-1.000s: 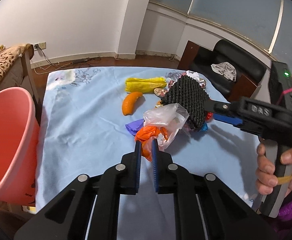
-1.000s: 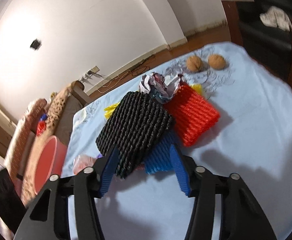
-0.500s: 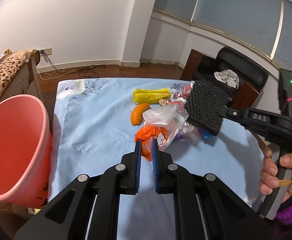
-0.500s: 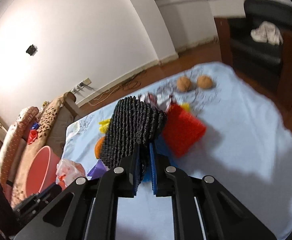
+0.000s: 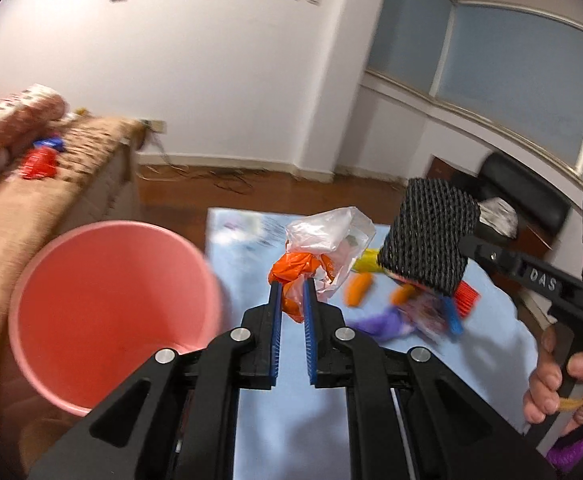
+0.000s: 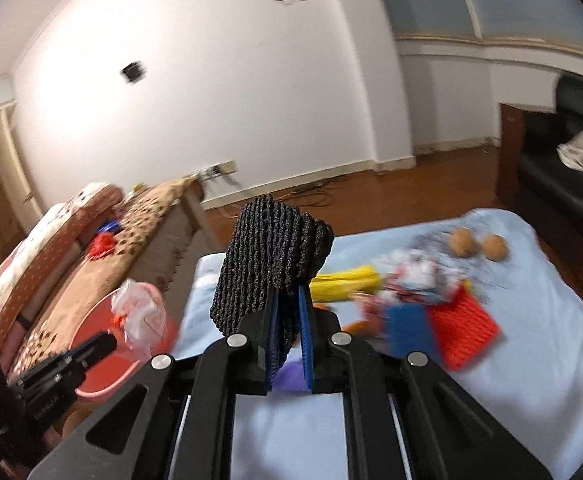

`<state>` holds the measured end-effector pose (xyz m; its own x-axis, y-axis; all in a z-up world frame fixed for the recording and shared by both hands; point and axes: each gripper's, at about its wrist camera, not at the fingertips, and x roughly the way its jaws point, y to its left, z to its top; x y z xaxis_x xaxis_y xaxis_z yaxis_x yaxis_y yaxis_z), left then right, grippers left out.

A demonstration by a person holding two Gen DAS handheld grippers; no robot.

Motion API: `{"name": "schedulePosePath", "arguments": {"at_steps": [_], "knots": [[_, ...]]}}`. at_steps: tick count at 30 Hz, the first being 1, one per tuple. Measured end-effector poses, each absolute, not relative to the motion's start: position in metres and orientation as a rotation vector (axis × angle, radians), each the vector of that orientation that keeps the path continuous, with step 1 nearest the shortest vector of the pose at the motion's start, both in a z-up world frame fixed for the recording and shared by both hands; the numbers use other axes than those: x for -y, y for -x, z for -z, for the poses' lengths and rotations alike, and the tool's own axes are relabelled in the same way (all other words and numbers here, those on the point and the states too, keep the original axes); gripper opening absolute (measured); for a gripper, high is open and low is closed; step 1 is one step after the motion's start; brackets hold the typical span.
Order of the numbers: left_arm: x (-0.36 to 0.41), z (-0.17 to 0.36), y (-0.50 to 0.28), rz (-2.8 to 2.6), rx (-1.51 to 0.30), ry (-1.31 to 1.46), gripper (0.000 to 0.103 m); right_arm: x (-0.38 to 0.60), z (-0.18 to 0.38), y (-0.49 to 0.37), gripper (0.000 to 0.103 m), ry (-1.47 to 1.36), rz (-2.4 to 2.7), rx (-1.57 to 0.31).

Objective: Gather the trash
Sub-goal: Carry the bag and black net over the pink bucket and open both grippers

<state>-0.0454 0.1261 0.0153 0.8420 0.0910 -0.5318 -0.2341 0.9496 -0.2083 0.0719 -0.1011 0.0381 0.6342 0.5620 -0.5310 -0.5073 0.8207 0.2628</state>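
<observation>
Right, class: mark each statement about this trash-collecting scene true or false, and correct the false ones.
1. The left hand-held gripper holds crumpled plastic bags. True.
2. The right hand-held gripper is empty. False: it clamps a black foam net.
3. The pink bucket already holds trash. False: its visible inside looks bare.
4. A red foam net lies on the blue cloth. True.

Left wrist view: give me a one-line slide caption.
Left gripper shut on crumpled plastic bags beside the pink bin; right gripper lifts black foam netting.
</observation>
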Motion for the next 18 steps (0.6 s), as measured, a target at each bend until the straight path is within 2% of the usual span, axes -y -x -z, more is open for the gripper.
{"name": "schedulePosePath", "arguments": {"at_steps": [18], "knots": [[-0.213,-0.004,0.098,-0.517,-0.555,0.272,0.010,-0.077,-0.022,-0.035,0.009,0.175,-0.840,-0.666]]}}
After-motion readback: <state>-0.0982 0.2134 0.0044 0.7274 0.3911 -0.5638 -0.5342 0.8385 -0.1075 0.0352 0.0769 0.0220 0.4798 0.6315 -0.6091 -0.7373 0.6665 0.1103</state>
